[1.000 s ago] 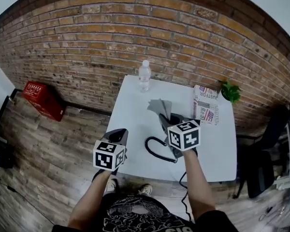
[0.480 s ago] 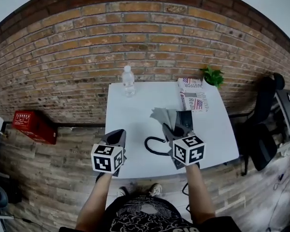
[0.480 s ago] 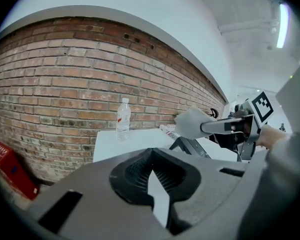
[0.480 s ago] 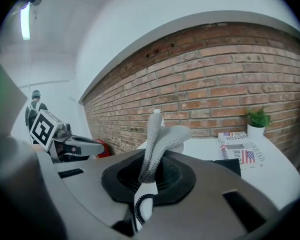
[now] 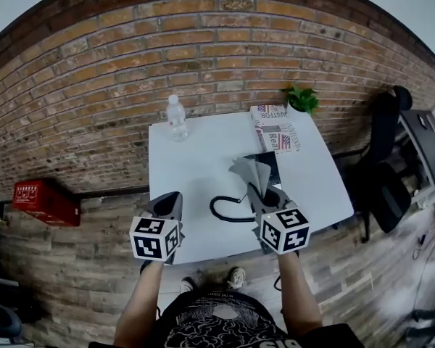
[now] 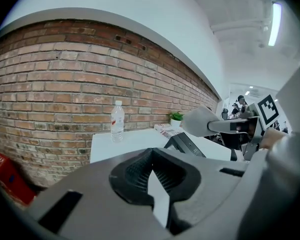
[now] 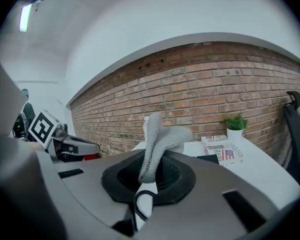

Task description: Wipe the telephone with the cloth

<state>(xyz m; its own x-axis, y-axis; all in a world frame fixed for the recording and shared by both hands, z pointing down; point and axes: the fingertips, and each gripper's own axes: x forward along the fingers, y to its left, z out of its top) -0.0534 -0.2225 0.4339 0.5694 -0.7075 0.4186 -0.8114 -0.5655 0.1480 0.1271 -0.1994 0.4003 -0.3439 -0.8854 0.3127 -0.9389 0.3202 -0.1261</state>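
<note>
While the right claw [image 7: 146, 196] clamped the cloth [image 7: 159, 136] above the telephone [image 5: 274, 176], the left claw [image 6: 157, 196] closed and empty, wiping probably required lowering it.

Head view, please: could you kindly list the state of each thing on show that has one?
right hand-held gripper: shut on the cloth.
cloth: pinched at one end, bunched, sticking up.
left hand-held gripper: shut, empty.
telephone: resting on the table, its cord coiled alongside.
water bottle: upright, capped.
newspaper: folded, lying flat.
</note>
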